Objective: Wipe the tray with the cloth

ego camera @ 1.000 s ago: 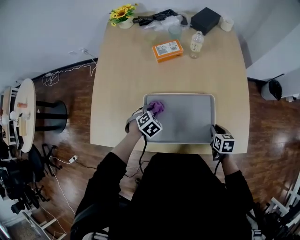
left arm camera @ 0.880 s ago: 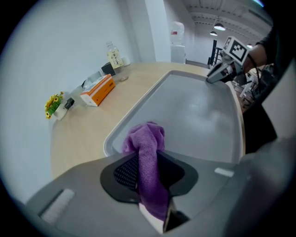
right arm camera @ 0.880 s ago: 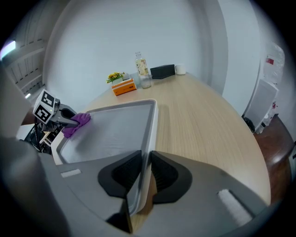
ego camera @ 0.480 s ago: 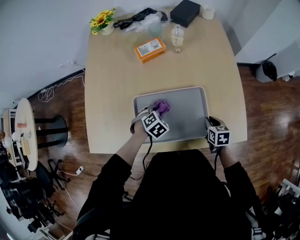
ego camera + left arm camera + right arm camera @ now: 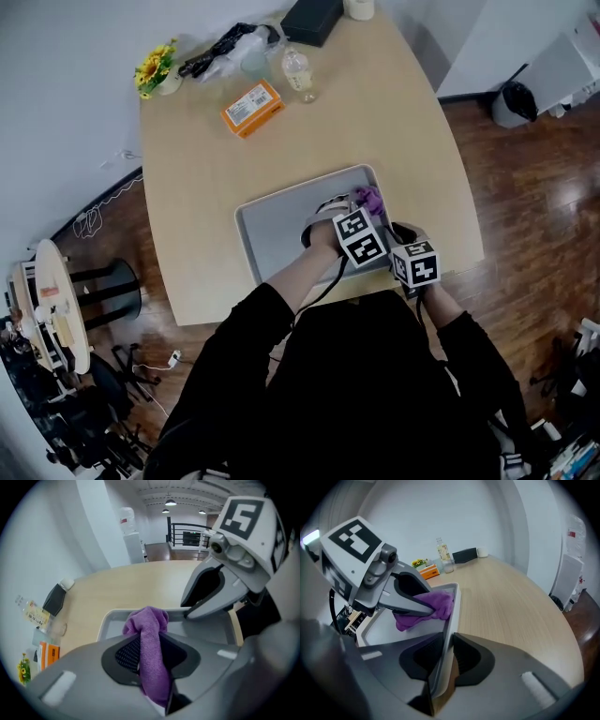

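Being pinched by left gripper [image 5: 150, 644] jaws, purple cloth [image 5: 146, 619] is held at tray [image 5: 277, 225] right end, frame centre; tray rim is clamped by right gripper [image 5: 448, 649].

Tray [image 5: 246, 225] lies on the table [image 5: 187, 169] at its near edge. Cloth [image 5: 371, 198] sits in the tray's right end, clamped by the left gripper [image 5: 150, 644]. The right gripper [image 5: 445, 663] clamps the right rim beside it. Carton [image 5: 252, 107], bottle [image 5: 297, 75] and flowers [image 5: 156, 68] stand behind.

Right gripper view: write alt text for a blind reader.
The right gripper clamps the rim of a grey tray. Just beyond, the left gripper holds a purple cloth down in the tray, on a light wooden table.
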{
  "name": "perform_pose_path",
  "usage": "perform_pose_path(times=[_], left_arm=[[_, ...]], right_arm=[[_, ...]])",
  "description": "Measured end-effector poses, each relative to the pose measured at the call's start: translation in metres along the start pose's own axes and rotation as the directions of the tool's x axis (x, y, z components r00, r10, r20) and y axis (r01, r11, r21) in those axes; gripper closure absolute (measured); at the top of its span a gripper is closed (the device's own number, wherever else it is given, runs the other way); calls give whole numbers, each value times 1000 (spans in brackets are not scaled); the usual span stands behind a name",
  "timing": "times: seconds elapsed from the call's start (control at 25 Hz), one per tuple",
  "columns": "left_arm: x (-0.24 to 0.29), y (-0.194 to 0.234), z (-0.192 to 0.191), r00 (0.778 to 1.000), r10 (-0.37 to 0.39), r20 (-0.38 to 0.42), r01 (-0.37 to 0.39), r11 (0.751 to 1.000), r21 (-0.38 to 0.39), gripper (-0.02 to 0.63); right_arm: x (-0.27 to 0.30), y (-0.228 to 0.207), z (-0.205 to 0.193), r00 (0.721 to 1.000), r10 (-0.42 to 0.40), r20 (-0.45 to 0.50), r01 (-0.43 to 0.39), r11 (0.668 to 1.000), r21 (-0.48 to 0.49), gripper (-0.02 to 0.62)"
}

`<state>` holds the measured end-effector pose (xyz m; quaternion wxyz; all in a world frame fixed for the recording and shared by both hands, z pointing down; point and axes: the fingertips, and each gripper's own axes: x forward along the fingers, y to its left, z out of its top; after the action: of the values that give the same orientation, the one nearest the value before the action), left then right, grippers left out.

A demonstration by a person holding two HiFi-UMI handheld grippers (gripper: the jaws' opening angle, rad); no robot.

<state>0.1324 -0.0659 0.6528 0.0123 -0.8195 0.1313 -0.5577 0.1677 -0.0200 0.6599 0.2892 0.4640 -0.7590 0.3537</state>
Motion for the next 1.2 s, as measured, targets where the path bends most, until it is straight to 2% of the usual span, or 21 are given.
perform_pose_path(times=[0.16,0.32,0.56,0.72,0.96,1.2], left_arm=[[4,0,11,1000,-1,-12,2,1000,19,526],[3,0,10,1000,-5,-1,5,1000,-7,526],[-10,-5,-9,1000,-14,23,17,993,-115,526],[-29,-7,-58,1000,12,15,-8,976,-217,526],[-67,-11,-158,997,70,-28,-75,928,-364,526],[-100,-23,-250,990,108,-85,-134,904,-405,525]], right_arm=[[-2,0,0,1000,10,-5,-10,1000,-7,523],[-2,-2,-1,1000,19,-14,-19,1000,-13,522],[-3,-8,2,1000,18,-19,-19,999,-31,522],[-3,-9,0,1000,12,-20,-13,999,-30,522],[-3,-9,-2,1000,-8,-21,8,1000,-16,522],[-1,-6,-1,999,-20,-37,18,999,-45,523]])
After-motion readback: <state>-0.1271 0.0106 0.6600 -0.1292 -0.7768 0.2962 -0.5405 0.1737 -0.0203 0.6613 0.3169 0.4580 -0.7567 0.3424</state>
